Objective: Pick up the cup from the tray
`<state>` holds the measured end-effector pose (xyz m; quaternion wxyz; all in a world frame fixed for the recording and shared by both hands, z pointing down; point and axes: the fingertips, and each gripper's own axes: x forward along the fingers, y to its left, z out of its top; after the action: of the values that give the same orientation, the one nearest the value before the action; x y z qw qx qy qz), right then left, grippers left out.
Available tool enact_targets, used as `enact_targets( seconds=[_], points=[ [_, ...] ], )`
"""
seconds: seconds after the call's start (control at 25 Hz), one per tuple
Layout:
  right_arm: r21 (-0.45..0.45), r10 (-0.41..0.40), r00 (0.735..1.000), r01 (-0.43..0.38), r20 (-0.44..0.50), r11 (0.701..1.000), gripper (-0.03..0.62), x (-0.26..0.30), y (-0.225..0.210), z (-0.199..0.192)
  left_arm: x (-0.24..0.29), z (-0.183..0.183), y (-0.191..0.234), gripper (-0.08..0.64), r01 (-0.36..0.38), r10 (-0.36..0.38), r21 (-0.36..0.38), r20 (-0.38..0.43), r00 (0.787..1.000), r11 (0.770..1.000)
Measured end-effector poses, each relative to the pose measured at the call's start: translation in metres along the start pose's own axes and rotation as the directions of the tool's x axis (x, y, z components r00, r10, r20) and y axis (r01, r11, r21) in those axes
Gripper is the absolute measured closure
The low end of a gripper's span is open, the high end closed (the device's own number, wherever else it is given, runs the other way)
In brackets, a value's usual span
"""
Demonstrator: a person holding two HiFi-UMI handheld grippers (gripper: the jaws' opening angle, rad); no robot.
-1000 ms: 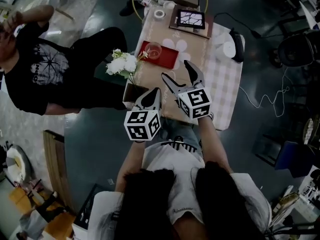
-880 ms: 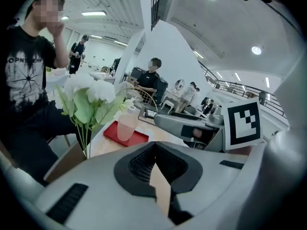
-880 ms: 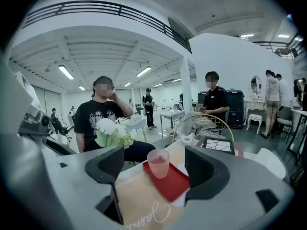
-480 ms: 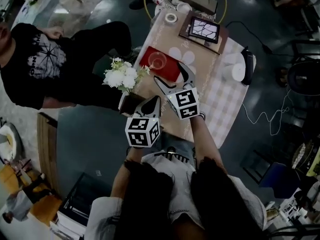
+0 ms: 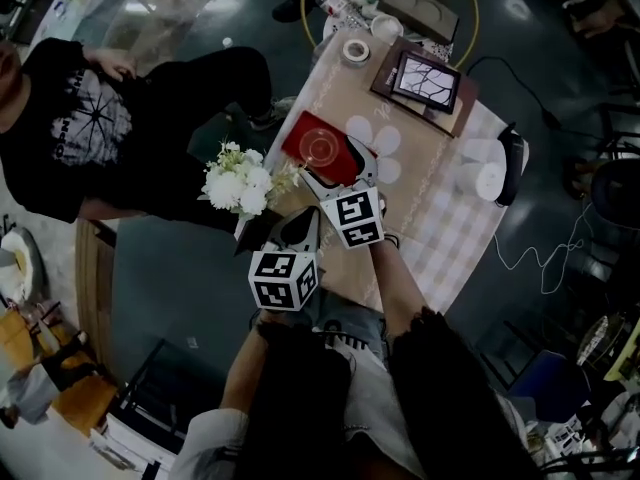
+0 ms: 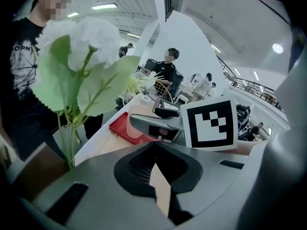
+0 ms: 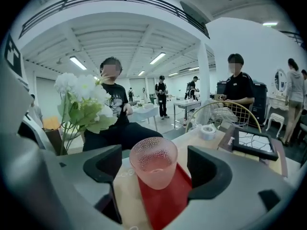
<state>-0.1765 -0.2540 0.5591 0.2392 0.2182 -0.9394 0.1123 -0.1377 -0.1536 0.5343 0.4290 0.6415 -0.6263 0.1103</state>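
Note:
A pink, dimpled glass cup (image 5: 321, 149) (image 7: 153, 162) stands upright on a red tray (image 5: 297, 138) (image 7: 165, 200) near the table's left edge. My right gripper (image 5: 336, 168) (image 7: 156, 169) reaches over the tray's near end. Its jaws are opening, and the cup stands between them with a gap on each side. My left gripper (image 5: 303, 226) (image 6: 156, 169) hangs shut and empty behind the right one, off the table's near corner. From the left gripper view the cup (image 6: 135, 128) shows just past a right gripper finger.
White flowers in a vase (image 5: 240, 183) (image 7: 81, 104) stand just left of the tray, close to both grippers. A framed tablet (image 5: 428, 76), a tape roll (image 5: 355, 50) and a white object (image 5: 480, 180) lie farther along the table (image 5: 410, 203). A person in black (image 5: 80, 118) sits at the left.
My right gripper has moved forward over the table to the tray, and its jaws now flank the cup. The left gripper has stayed by the near corner.

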Motion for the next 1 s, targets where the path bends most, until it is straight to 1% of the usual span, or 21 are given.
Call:
enact_targets(
  seconds=[0.32, 0.48, 0.64, 0.8, 1.0],
  points=[
    [-0.055, 0.002, 0.999, -0.005, -0.041, 0.998, 0.184, 0.032, 0.0, -0.013, 0.006, -0.011, 0.011, 0.551, -0.016, 0.015, -0.053, -0.029, 0.999, 0.998],
    [-0.075, 0.0, 0.999, -0.004, -0.051, 0.997, 0.186, 0.037, 0.001, -0.017, 0.006, -0.02, 0.013, 0.551, -0.024, 0.021, -0.055, -0.049, 0.999, 0.998],
    [-0.1, 0.0, 0.998, -0.007, -0.067, 0.995, 0.195, 0.038, -0.001, -0.019, 0.007, -0.019, 0.013, 0.551, -0.026, 0.023, -0.054, -0.049, 0.999, 0.998],
    [-0.084, -0.001, 0.998, -0.004, -0.06, 0.996, 0.198, 0.036, 0.0, -0.015, 0.006, -0.017, 0.015, 0.551, -0.027, 0.024, -0.051, -0.049, 0.999, 0.998],
    [-0.073, -0.036, 0.999, 0.034, -0.028, 0.997, 0.198, 0.021, -0.007, -0.002, 0.005, -0.013, 0.013, 0.551, -0.014, 0.013, -0.034, -0.04, 0.999, 0.999]
  ],
)
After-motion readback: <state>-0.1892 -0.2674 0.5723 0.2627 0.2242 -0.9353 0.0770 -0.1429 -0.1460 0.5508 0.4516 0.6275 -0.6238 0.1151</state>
